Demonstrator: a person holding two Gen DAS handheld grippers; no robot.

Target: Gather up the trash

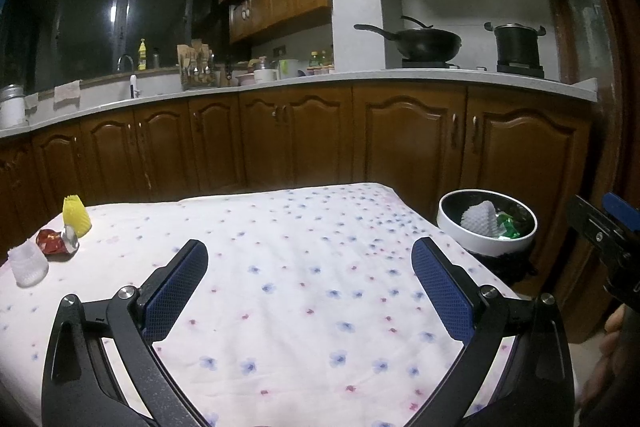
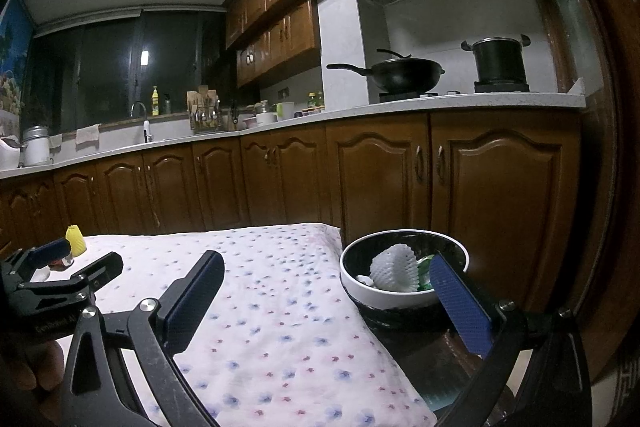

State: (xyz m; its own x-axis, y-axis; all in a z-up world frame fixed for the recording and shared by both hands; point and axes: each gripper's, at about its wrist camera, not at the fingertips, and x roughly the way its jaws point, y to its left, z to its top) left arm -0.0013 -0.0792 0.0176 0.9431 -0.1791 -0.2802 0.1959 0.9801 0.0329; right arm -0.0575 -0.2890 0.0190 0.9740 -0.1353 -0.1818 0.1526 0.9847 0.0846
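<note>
At the left edge of the left wrist view, three pieces of trash sit close together on the table, which has a white cloth with small blue and pink flowers. The yellow foam net is ribbed and stands upright. Just in front of it lies the red wrapper, crumpled, with a shiny silver inside. The white foam net is soft and translucent, nearest the edge.

At the right, beside the table, stands the trash bin, round with a white rim and a dark liner. Inside it are a white foam sleeve and green wrappers.

The left gripper is wide apart and holds nothing. The right gripper is also apart and empty, with textured blue pads.
</note>
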